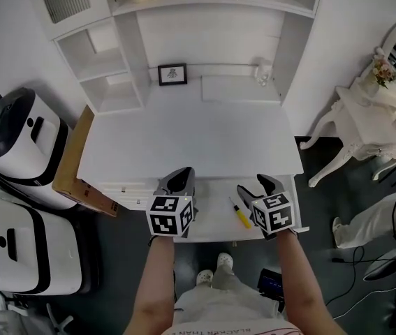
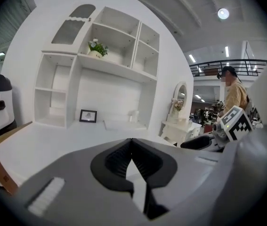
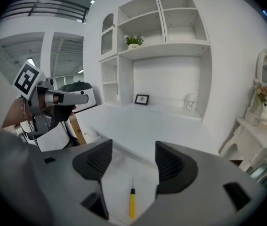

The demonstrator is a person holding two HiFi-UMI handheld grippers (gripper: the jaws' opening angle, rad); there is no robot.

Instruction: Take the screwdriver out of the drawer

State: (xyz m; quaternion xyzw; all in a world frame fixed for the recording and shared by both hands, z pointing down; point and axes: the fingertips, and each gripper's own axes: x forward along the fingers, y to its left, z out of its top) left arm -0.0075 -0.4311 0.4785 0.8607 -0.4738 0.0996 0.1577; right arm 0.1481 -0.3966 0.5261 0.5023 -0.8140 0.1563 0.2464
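A small yellow-handled screwdriver [image 1: 240,215] lies in the pulled-out white drawer [image 1: 211,230] under the desk top. In the right gripper view the screwdriver [image 3: 132,204] rests flat on the drawer floor, its tip pointing away, just below and between the jaws. My right gripper [image 1: 257,185] hangs open over it, holding nothing. My left gripper [image 1: 179,180] hovers over the drawer's left part with its jaws closed tip to tip and nothing between them. The left gripper [image 3: 53,98] also shows from the side in the right gripper view.
The white desk [image 1: 184,142] carries a small framed picture [image 1: 172,74] at the back, with shelves [image 1: 107,68] above. A cardboard box [image 1: 79,166] leans at the desk's left beside white machines [image 1: 23,145]. A white dressing table [image 1: 365,117] stands to the right.
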